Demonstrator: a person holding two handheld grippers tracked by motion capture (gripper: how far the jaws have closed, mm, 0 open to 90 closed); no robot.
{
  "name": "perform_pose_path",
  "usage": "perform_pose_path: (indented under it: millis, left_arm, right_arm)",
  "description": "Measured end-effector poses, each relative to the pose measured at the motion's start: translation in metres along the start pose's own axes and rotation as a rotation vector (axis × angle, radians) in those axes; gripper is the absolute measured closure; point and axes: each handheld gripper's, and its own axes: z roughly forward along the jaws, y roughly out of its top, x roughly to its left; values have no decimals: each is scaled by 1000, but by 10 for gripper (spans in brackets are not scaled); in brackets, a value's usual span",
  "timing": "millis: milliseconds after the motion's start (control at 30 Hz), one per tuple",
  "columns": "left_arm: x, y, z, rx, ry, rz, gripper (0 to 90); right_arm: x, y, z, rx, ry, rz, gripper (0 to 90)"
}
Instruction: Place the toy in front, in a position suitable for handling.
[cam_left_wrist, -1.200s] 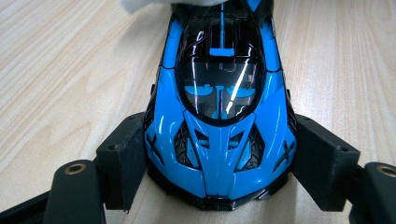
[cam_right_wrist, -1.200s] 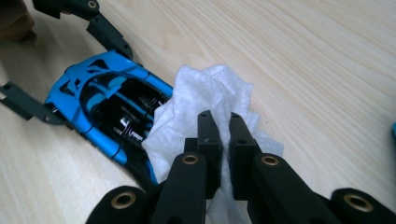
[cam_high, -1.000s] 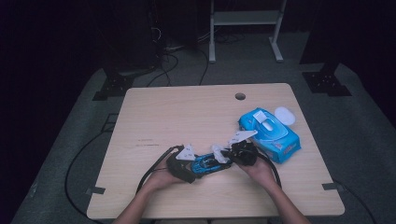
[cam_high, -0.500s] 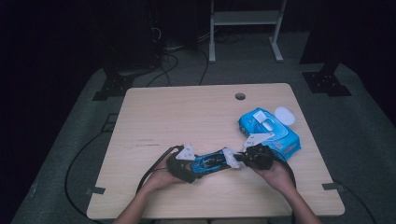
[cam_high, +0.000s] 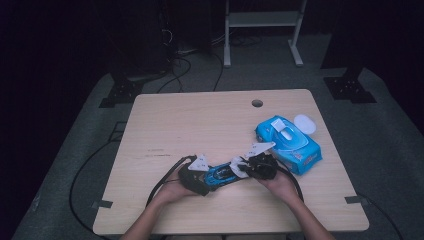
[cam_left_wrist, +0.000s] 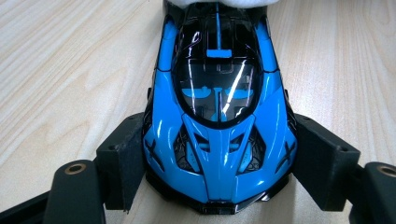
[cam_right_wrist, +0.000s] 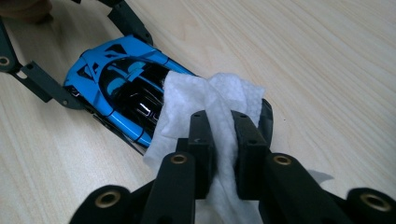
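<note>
A blue and black toy car (cam_left_wrist: 219, 116) lies on the wooden table (cam_high: 200, 125), near the front edge. My left gripper (cam_left_wrist: 219, 168) is shut on the car's nose, one black pad on each flank. My right gripper (cam_right_wrist: 224, 135) pinches a white wet wipe (cam_right_wrist: 205, 98), which is draped over the car's (cam_right_wrist: 121, 88) tail end. Its jaws have just been opening a little, but the wipe still sits squeezed between the pads. In the high view the two grippers face each other, left gripper (cam_high: 212, 177) and right gripper (cam_high: 240, 167), with the car (cam_high: 220, 173) between them.
A blue pack of wet wipes (cam_high: 287, 142) lies just right of my right hand, its white round lid (cam_high: 304, 123) flipped open behind it. A cable hole (cam_high: 257, 103) is at the table's far edge. Black cables trail from both grippers over the front edge.
My right gripper drew the wipe to the right, away from the car, then came back left onto its tail. The left gripper and the car stayed put.
</note>
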Motion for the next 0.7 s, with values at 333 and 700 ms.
perform_pose_path:
  millis: [333,700]
  left_arm:
    - [1,0,0,0,-4,5,258]
    - [1,0,0,0,-6,9,258]
  right_arm:
    - [-6,8,12,-38,-40,13,851]
    - [-14,-12,-14,-9,8,21,859]
